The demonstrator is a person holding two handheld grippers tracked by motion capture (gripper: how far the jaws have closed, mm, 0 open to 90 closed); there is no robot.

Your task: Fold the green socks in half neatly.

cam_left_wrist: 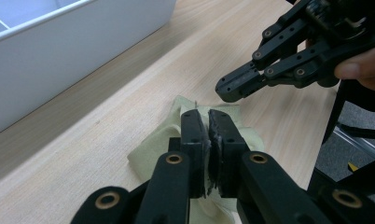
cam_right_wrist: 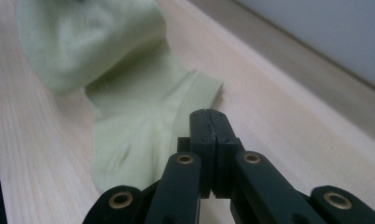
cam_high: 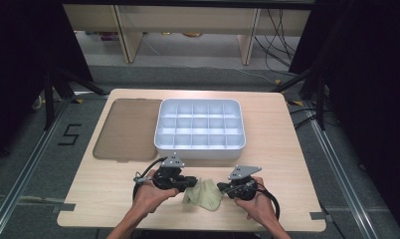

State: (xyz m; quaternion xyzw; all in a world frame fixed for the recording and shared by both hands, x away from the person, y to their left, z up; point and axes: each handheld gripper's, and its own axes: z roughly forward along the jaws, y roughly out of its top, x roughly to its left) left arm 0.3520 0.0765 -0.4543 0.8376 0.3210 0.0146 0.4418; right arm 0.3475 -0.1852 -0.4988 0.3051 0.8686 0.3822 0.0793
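pale green sock (cam_high: 204,194) lies crumpled on wooden table (cam_high: 287,164) near front edge, between both grippers, in front of white divided tray (cam_high: 200,129). brown lid (cam_high: 126,128) flat just left of tray. left gripper (cam_left_wrist: 207,122) held in left hand (cam_high: 150,195), jaws pressed together over sock; whether fabric is pinched, cannot tell. right gripper (cam_right_wrist: 212,122) in right hand (cam_high: 257,205), jaws fully closed, empty, tips just beside sock's cuff edge, above bare wood.

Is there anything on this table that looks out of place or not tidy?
Only the pale green sock: it lies crumpled near the front edge between both grippers, outside the white divided box, whose visible compartments look empty. The brown lid lies flat beside the box.
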